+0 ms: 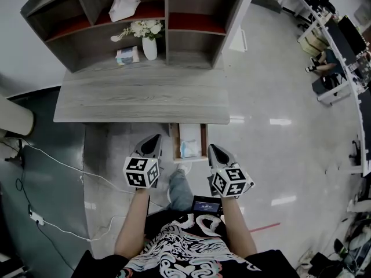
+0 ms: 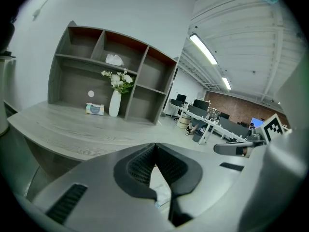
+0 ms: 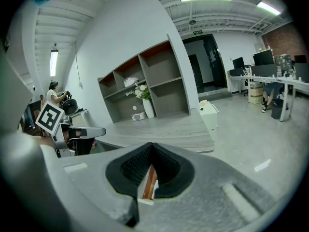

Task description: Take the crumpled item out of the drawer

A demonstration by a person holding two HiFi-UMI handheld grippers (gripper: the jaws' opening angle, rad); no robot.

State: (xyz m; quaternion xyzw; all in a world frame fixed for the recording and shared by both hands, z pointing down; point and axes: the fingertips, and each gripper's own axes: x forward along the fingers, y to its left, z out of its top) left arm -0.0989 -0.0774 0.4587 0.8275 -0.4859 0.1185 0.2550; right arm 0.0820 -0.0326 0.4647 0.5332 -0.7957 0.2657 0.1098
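Note:
A narrow wooden drawer (image 1: pixel 203 141) stands pulled out from under the grey desk's front edge. In it lies a crumpled pale blue-white item (image 1: pixel 189 149). My left gripper (image 1: pixel 153 145) hangs just left of the drawer and is shut on nothing. At the drawer's right side my right gripper (image 1: pixel 215 152) is shut and empty too. In the left gripper view the jaws (image 2: pixel 155 147) meet at their tips, and the crumpled item (image 2: pixel 162 192) shows below them. Under the right gripper (image 3: pixel 153 147) a strip of the drawer's wooden wall (image 3: pixel 150 180) shows.
The grey desk top (image 1: pixel 142 97) carries a hutch with a white vase of flowers (image 1: pixel 149 43), a tissue pack (image 1: pixel 127 55) and a white crumpled cloth (image 1: pixel 124 6) on an upper shelf. Cables (image 1: pixel 58 167) run over the floor at the left. My leg (image 1: pixel 180 189) is below the drawer.

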